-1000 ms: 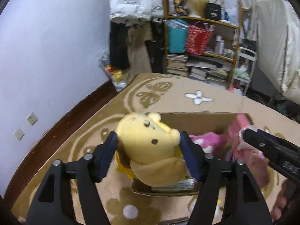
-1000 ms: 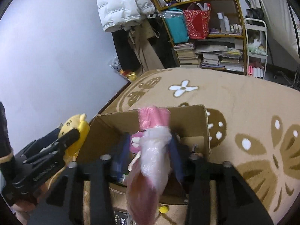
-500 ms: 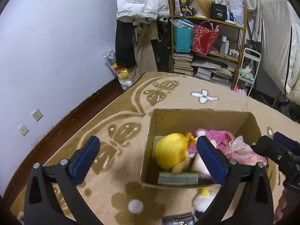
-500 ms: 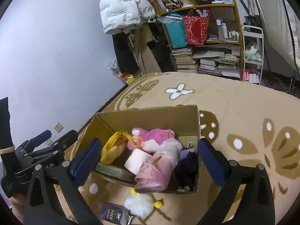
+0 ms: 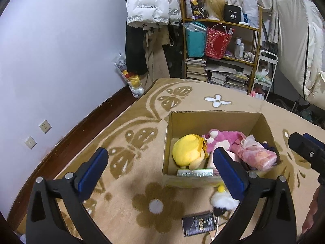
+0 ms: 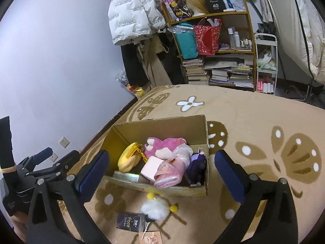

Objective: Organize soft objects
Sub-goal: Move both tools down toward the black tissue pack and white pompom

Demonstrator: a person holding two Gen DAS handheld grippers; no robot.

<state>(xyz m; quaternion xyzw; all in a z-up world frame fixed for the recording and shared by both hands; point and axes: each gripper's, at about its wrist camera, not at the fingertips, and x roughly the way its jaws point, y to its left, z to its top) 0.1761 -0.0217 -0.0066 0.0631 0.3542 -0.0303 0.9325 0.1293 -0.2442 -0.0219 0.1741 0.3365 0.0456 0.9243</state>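
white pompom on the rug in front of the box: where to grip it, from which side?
Grip the fluffy white body of the pompom across its middle, coming straight down from above with the right gripper, which is open. It lies flat on the rug, clear of the box; the small yellow balls look too small to hold.

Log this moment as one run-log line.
left gripper: open, empty | right gripper: open, empty | yellow plush, pink plush: in cardboard box | white pom-pom: on rug, outside box
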